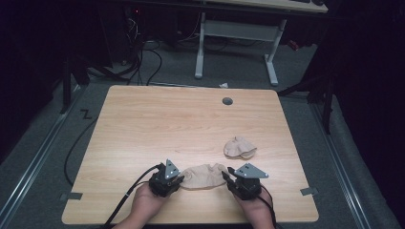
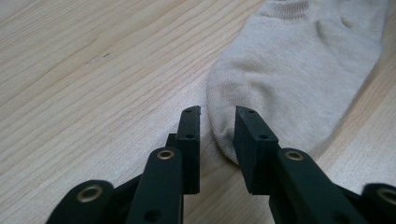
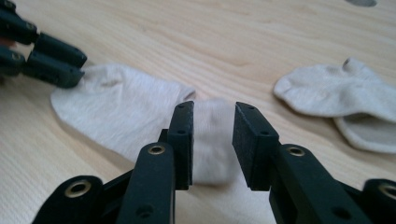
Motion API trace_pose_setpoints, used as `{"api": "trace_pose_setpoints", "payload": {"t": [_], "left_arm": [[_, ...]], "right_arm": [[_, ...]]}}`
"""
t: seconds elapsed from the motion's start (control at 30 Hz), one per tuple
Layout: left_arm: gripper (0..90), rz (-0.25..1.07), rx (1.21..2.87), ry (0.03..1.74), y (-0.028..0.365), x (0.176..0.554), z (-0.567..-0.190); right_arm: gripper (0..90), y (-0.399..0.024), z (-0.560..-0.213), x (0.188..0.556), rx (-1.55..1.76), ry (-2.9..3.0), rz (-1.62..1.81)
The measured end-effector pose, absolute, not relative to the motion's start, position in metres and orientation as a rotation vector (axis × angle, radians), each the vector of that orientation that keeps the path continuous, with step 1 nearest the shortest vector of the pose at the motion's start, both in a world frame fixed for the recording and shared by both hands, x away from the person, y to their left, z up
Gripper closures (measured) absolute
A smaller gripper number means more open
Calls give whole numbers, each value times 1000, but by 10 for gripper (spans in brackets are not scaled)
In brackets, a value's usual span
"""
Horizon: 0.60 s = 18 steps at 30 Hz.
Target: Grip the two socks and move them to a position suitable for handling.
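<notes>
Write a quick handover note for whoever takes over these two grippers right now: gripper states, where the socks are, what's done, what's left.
Left hand-held gripper: jaws apart, at the toe end of the near sock, not pinching it.
Right hand-held gripper: jaws apart, the sock's cuff end between them, pads not pressing.
Near sock lies flat on the table between both grippers, spread lengthwise.
Second sock lies crumpled farther back on the right, untouched.
Done: near sock laid out flat.
Left: probably straighten the second sock and pair the two.

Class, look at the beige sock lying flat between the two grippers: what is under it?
The flat sock lies directly on the wooden table, whose grain shows all around it. Whatever lies beneath the fabric itself is covered, so it cannot be seen.
</notes>
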State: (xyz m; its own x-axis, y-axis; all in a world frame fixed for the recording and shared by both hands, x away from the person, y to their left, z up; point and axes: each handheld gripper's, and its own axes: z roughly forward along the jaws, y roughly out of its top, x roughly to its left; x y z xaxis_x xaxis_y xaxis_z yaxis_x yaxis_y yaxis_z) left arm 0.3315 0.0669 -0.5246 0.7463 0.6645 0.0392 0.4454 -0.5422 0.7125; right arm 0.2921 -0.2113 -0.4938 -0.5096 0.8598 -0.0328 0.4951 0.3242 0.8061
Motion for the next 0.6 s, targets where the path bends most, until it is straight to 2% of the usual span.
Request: {"api": "trace_pose_setpoints", "payload": {"t": [0.1,0.17,0.37,0.6], "left_arm": [[733,397,2227,819,69,330,-522],[762,400,2200,801,69,329,-517],[822,402,2226,777,66,333,-519],[817,362,2252,784,72,336,-524]], "right_arm": [[846,-209,-494,299,1173,2166,1048],[900,-205,-498,307,1174,2188,1012],[900,-200,-515,325,1222,2243,941],[893,-201,-524,324,1246,2288,909]]}}
